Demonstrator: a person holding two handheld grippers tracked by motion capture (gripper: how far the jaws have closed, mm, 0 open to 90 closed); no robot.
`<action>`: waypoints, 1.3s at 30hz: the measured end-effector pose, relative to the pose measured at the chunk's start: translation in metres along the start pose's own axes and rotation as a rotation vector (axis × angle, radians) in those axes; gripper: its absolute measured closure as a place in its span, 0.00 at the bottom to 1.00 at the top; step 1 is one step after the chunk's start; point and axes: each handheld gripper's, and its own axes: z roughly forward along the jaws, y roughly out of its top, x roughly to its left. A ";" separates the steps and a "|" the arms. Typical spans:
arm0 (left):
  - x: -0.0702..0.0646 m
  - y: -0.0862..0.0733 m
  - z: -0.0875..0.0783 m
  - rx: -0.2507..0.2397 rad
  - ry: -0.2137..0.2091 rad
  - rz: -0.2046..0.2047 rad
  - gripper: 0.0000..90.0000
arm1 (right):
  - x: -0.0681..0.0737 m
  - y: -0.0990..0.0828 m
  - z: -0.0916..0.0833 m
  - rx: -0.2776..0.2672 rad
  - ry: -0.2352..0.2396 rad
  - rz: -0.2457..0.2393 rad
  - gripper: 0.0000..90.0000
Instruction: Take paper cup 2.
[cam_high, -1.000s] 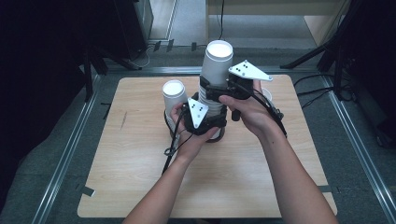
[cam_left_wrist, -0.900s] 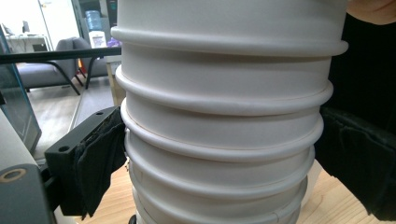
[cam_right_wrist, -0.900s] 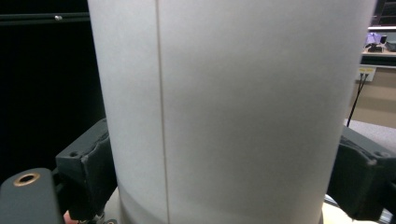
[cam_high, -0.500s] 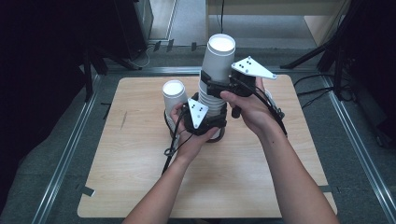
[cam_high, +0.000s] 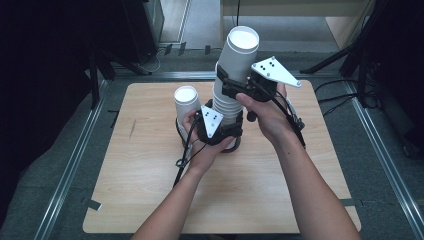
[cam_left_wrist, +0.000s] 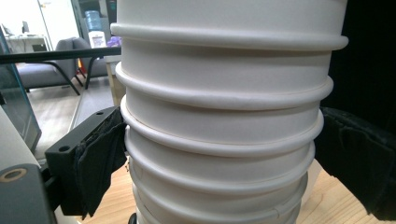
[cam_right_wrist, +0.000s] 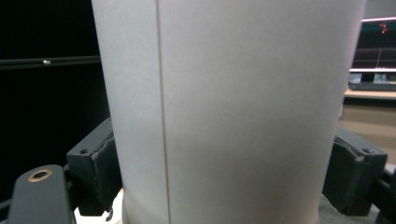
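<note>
In the high view, the left gripper (cam_high: 226, 131) clamps the foot of a paper-cup stack (cam_high: 227, 107) on the wooden table (cam_high: 150, 185), while the right gripper (cam_high: 235, 86) grips the top cup (cam_high: 240, 52); one separated cup (cam_high: 186, 102) stands just beside.

In the left gripper view, both pads press the stack's rolled rims.

In the right gripper view, the jaws have just been closing onto the top cup's wall. Lifting it off likely remains.

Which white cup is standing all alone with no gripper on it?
The single cup left of the tall stack. It stands apart from both grippers, which clamp the stack.
</note>
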 end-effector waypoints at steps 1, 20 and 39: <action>0.000 0.000 0.000 0.000 0.000 0.000 0.05 | 0.000 0.000 0.000 -0.001 -0.002 0.004 0.16; 0.000 0.000 0.000 0.000 -0.002 0.006 0.05 | 0.008 0.019 -0.003 -0.051 -0.016 -0.008 0.17; 0.001 -0.001 0.000 0.004 -0.002 0.013 0.05 | 0.002 0.043 -0.019 -0.108 -0.042 0.001 0.17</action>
